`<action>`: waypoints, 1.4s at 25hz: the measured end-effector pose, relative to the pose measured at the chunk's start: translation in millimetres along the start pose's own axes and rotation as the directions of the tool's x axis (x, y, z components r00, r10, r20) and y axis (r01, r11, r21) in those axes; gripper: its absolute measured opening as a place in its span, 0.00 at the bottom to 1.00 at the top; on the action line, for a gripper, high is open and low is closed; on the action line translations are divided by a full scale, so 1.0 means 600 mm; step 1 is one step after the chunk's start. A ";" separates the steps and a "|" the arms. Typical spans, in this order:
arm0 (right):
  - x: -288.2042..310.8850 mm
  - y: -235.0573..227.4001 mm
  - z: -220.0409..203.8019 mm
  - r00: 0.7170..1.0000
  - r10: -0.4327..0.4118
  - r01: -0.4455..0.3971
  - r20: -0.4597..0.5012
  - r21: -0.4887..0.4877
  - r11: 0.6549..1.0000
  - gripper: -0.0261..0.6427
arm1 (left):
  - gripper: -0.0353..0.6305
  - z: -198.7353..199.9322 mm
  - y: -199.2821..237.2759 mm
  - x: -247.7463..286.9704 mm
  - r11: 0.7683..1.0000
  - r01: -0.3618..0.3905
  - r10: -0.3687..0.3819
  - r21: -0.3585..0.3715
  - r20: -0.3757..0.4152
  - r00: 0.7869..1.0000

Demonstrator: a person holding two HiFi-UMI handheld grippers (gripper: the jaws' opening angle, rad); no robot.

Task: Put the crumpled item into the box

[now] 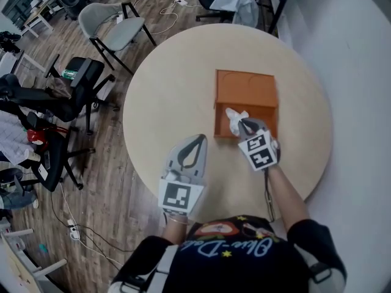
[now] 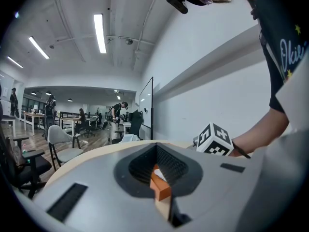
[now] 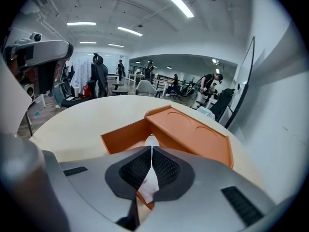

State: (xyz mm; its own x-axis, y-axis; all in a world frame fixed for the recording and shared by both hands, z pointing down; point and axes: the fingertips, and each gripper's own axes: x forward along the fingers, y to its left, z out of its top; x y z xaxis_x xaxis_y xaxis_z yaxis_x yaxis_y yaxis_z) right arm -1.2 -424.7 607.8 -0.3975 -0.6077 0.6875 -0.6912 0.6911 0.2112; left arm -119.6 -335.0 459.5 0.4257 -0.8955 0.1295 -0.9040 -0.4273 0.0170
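Observation:
An orange box lies on the round beige table, its far part covered by a lid and its near compartment open. My right gripper is shut on the white crumpled paper and holds it over the open compartment's near edge. From the right gripper view, the paper sticks out past the shut right gripper, with the box just ahead. My left gripper hovers over bare table left of the box, shut and empty. In its own view the left gripper points toward the box.
Office chairs and cables stand on the wooden floor left of and behind the table. A white wall runs along the right. The right gripper's marker cube shows in the left gripper view. The table's near edge lies just under both hands.

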 end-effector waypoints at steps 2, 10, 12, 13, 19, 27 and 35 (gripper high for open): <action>-0.016 -0.008 0.010 0.999 -0.024 0.023 0.039 0.039 0.999 0.04 | 0.04 0.002 -0.001 -0.004 1.000 -0.002 0.002 0.002 0.000 1.000; -0.121 -0.019 0.034 0.971 -0.092 0.040 0.221 0.231 0.972 0.04 | 0.04 0.018 -0.025 -0.016 1.000 0.020 -0.020 0.016 0.014 1.000; -0.152 -0.017 0.038 0.959 -0.105 0.034 0.262 0.263 0.964 0.04 | 0.04 0.023 -0.035 -0.020 0.999 0.034 -0.034 0.015 0.017 0.999; -0.167 -0.016 0.041 0.953 -0.111 0.029 0.282 0.281 0.959 0.04 | 0.04 0.026 -0.040 -0.022 0.999 0.042 -0.043 0.019 0.017 0.999; -0.250 -0.007 0.057 0.915 -0.127 -0.016 0.383 0.349 0.937 0.04 | 0.04 0.038 -0.070 -0.029 0.996 0.075 -0.076 0.038 0.012 0.997; -0.314 0.007 0.083 0.874 -0.117 -0.049 0.471 0.324 0.945 0.04 | 0.04 0.045 -0.091 -0.038 0.989 0.102 -0.103 0.103 0.005 0.995; -0.334 0.015 0.085 0.871 -0.090 -0.062 0.482 0.290 0.955 0.04 | 0.04 0.045 -0.102 -0.044 0.990 0.105 -0.105 0.094 -0.008 0.994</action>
State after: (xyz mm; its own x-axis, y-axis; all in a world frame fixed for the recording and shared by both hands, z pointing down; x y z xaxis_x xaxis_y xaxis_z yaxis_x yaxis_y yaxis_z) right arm 41.6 -316.6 436.5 -0.5755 -0.7803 0.2448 -0.8104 0.5844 -0.0424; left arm -74.5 -288.2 428.3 0.5180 -0.8446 0.1354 -0.8462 -0.5292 -0.0632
